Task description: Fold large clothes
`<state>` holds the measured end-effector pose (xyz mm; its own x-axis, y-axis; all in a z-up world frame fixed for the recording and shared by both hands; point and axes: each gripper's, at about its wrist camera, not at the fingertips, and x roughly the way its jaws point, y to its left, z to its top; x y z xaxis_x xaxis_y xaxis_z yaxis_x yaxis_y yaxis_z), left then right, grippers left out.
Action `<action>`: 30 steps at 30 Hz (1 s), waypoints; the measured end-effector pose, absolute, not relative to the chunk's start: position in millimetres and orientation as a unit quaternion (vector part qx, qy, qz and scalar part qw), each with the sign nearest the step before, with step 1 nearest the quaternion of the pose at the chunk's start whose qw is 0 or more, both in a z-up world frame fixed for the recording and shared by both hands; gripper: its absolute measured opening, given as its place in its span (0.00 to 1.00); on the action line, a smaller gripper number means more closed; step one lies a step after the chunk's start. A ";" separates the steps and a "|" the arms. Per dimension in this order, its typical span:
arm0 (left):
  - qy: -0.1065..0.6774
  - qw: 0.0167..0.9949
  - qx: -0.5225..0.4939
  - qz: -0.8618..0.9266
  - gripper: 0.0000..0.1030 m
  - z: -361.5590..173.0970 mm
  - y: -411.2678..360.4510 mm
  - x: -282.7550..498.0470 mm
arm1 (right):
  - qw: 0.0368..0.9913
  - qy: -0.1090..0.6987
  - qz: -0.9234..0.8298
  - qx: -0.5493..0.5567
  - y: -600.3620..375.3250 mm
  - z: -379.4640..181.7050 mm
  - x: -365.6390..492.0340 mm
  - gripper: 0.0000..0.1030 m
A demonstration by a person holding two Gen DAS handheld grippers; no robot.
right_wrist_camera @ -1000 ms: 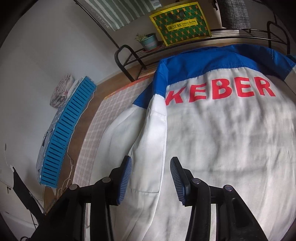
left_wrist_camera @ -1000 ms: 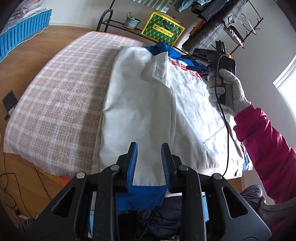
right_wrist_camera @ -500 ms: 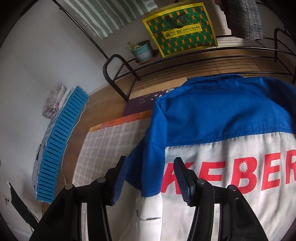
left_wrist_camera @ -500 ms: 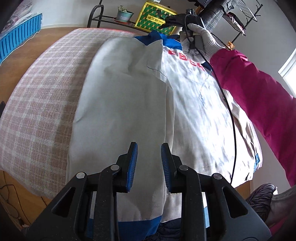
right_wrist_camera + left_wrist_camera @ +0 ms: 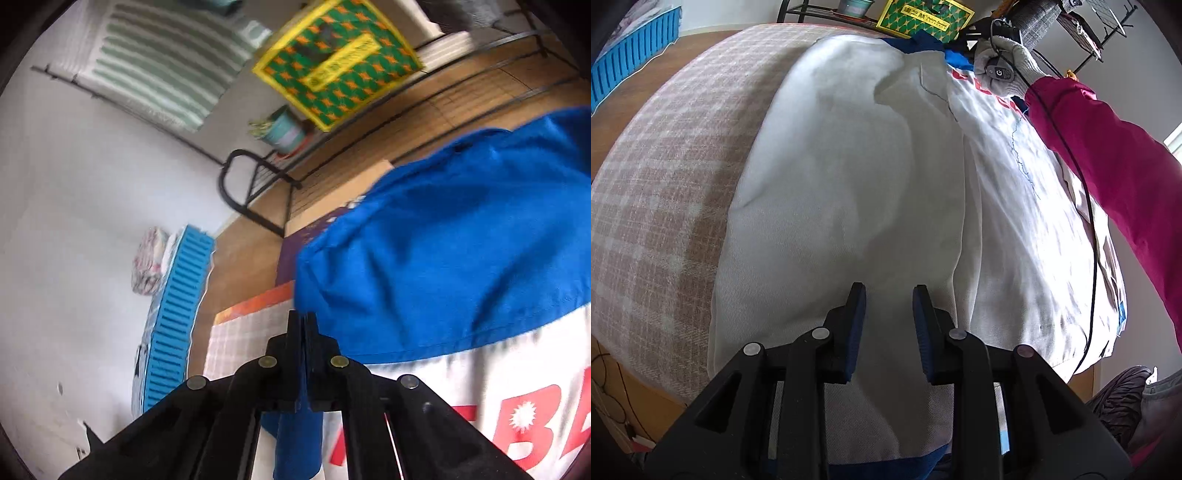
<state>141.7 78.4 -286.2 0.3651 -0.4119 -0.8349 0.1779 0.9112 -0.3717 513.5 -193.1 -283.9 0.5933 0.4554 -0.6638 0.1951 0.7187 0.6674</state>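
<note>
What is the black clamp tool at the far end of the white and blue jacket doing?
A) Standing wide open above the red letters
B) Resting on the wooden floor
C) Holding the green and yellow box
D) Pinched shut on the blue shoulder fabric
D: in the right wrist view, the right gripper is shut, with blue cloth of the white and blue jacket caught between its black fingers.

A yellow-green patterned bag (image 5: 337,62) and a potted plant (image 5: 282,129) occupy the black metal rack (image 5: 255,192), upper centre. A blue slatted panel (image 5: 177,314) lies at left.
</note>
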 end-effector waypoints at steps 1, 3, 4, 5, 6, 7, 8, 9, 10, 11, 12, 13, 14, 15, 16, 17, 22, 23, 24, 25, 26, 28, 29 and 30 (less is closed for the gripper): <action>0.534 0.819 -0.109 -0.180 0.25 -285.8 78.1 140.9 | 0.820 0.458 0.053 0.339 -194.6 -287.3 512.6 0.00; 0.534 0.818 -0.113 -0.181 0.25 -285.6 78.3 141.8 | 0.825 0.460 0.042 0.324 -199.2 -287.6 507.1 0.03; 0.534 0.818 -0.115 -0.181 0.25 -285.4 78.6 141.2 | 0.821 0.453 0.056 0.342 -203.4 -286.4 504.7 0.04; 0.534 0.818 -0.117 -0.180 0.25 -285.2 79.1 141.6 | 0.815 0.445 0.074 0.363 -206.9 -284.5 502.9 0.14; 0.534 0.817 -0.119 -0.180 0.25 -285.0 79.8 140.4 | 0.812 0.435 0.091 0.379 -208.5 -280.0 501.6 0.32; 0.534 0.818 -0.119 -0.180 0.25 -284.8 80.4 139.3 | 0.815 0.425 0.102 0.380 -208.2 -274.1 501.1 0.40; 0.533 0.818 -0.118 -0.181 0.25 -285.9 81.7 138.6 | 0.821 0.419 0.109 0.371 -204.9 -267.2 501.2 0.49; 0.532 0.819 -0.116 -0.181 0.25 -286.6 81.8 138.2 | 0.827 0.416 0.118 0.359 -200.4 -261.3 502.8 0.52; 0.531 0.820 -0.114 -0.182 0.25 -287.5 82.0 139.3 | 0.831 0.418 0.126 0.344 -195.0 -257.2 505.4 0.52; 0.530 0.821 -0.109 -0.183 0.25 -288.4 81.6 141.1 | 0.834 0.425 0.133 0.327 -187.8 -253.6 509.5 0.52; 0.528 0.823 -0.103 -0.183 0.25 -288.6 80.3 141.5 | 0.837 0.432 0.135 0.307 -181.8 -251.1 514.1 0.51; 0.526 0.825 -0.096 -0.182 0.25 -288.8 78.9 140.8 | 0.841 0.440 0.132 0.285 -174.9 -249.0 519.8 0.50; 0.524 0.827 -0.092 -0.181 0.25 -288.6 77.3 141.8 | 0.843 0.448 0.131 0.268 -169.0 -248.6 524.9 0.48; 0.524 0.828 -0.089 -0.180 0.25 -288.5 75.7 142.4 | 0.842 0.456 0.130 0.256 -164.3 -249.8 531.8 0.47; 0.524 0.828 -0.090 -0.178 0.25 -288.5 74.2 142.8 | 0.841 0.463 0.127 0.249 -160.8 -252.2 538.8 0.45; 0.524 0.828 -0.092 -0.177 0.25 -289.0 74.6 144.0 | 0.839 0.470 0.123 0.246 -158.0 -255.3 544.5 0.43; 0.520 0.833 -0.085 -0.172 0.25 -290.2 73.4 146.4 | 0.837 0.468 0.129 0.254 -149.9 -265.3 562.0 0.40; 0.518 0.834 -0.083 -0.172 0.25 -290.2 73.9 147.2 | 0.837 0.470 0.130 0.251 -147.0 -267.3 564.2 0.36; 0.517 0.835 -0.082 -0.170 0.25 -290.4 73.5 147.9 | 0.837 0.473 0.132 0.243 -143.6 -269.3 565.8 0.23; 0.516 0.836 -0.081 -0.169 0.25 -290.7 74.0 148.5 | 0.837 0.476 0.135 0.234 -140.3 -270.7 567.4 0.14; 0.515 0.837 -0.080 -0.168 0.25 -291.1 73.6 149.7 | 0.838 0.477 0.138 0.226 -137.5 -270.2 565.8 0.01; 0.513 0.838 -0.078 -0.167 0.25 -291.4 73.1 150.8 | 0.853 0.446 0.144 0.229 -145.1 -260.5 558.1 0.00; 0.513 0.839 -0.077 -0.167 0.25 -291.4 72.8 151.2 | 0.860 0.423 0.129 0.253 -160.6 -256.5 553.3 0.00; 0.512 0.839 -0.075 -0.167 0.25 -291.5 72.5 151.4 | 0.855 0.414 0.104 0.296 -179.7 -259.3 550.5 0.00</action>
<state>151.4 72.5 -291.5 0.4199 -0.3571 -0.8344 0.2040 0.9330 -0.2966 550.5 -179.7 -259.3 0.6363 0.4225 -0.6455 0.0671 0.8032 0.5919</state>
